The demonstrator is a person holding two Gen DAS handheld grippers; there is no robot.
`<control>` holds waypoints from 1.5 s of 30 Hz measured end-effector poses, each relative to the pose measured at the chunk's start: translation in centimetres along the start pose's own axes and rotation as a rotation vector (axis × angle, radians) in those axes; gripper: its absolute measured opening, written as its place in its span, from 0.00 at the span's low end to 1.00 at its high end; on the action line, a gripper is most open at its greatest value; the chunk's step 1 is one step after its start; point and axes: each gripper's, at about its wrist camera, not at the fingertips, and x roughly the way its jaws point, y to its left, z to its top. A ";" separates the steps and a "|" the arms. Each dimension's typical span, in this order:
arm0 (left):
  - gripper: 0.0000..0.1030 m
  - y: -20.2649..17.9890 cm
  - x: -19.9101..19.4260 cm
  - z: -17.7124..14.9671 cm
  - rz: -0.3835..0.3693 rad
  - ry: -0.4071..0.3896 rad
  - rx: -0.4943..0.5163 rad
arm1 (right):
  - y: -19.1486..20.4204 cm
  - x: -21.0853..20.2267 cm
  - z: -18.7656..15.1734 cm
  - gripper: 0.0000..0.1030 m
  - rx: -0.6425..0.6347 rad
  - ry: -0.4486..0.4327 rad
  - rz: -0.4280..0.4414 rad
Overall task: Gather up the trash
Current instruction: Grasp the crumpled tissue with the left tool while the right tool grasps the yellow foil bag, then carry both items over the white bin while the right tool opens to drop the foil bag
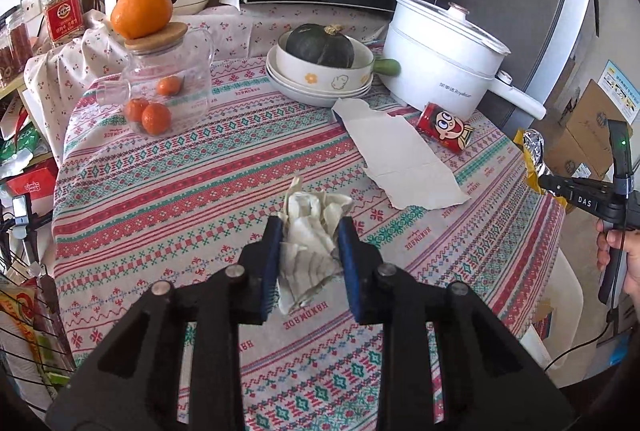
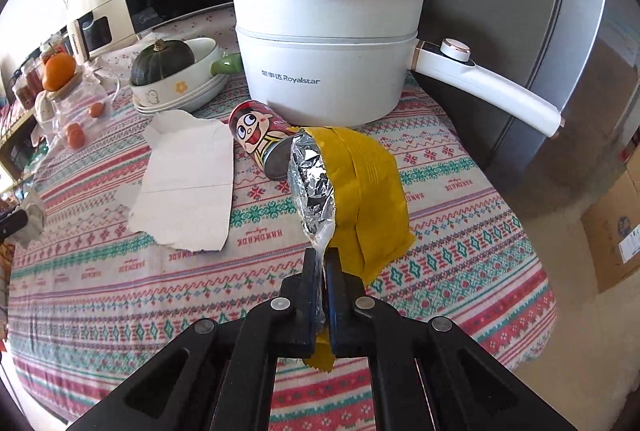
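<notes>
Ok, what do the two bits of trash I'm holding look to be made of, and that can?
The wad in the left hand-held gripper looks like soft tissue or paper towel: matte, off-white, crumpled. The wrapper in the right hand-held gripper seems a foil-lined snack bag: matte yellow outside, creased shiny silver inside. The can looks like printed metal with a bare silvery end.

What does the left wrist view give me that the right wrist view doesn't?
Only the left wrist view shows the left gripper with its jaws around the crumpled tissue, and the glass jar holding small oranges clearly. Only the right wrist view shows close up the right gripper shut on the yellow foil wrapper. Both show the torn paper, the red can, the white pot and the squash bowl.
</notes>
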 end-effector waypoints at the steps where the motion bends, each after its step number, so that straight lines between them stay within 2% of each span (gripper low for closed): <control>1: 0.29 -0.5 -0.7 0.0 -0.004 -0.005 0.007 | 0.0 -0.6 -0.3 0.04 0.000 -0.003 0.005; 9: 0.29 -4.8 -5.5 -1.0 -0.038 -0.042 0.074 | -0.5 -6.5 -3.2 0.04 0.000 -0.028 0.028; 21: 0.29 -8.6 -9.3 -5.3 -0.145 -0.058 0.043 | -1.3 -12.0 -8.8 0.04 0.029 -0.036 0.105; 27: 0.29 -10.9 -9.1 -6.7 -0.245 -0.028 0.027 | -1.6 -12.7 -12.1 0.04 0.016 0.024 0.137; 37: 0.30 -17.9 -7.0 -8.4 -0.337 0.044 0.150 | -5.6 -11.6 -17.6 0.04 0.056 0.153 0.129; 45: 0.30 -23.0 -5.4 -9.6 -0.383 0.099 0.246 | -9.8 -11.4 -20.3 0.05 0.138 0.205 0.113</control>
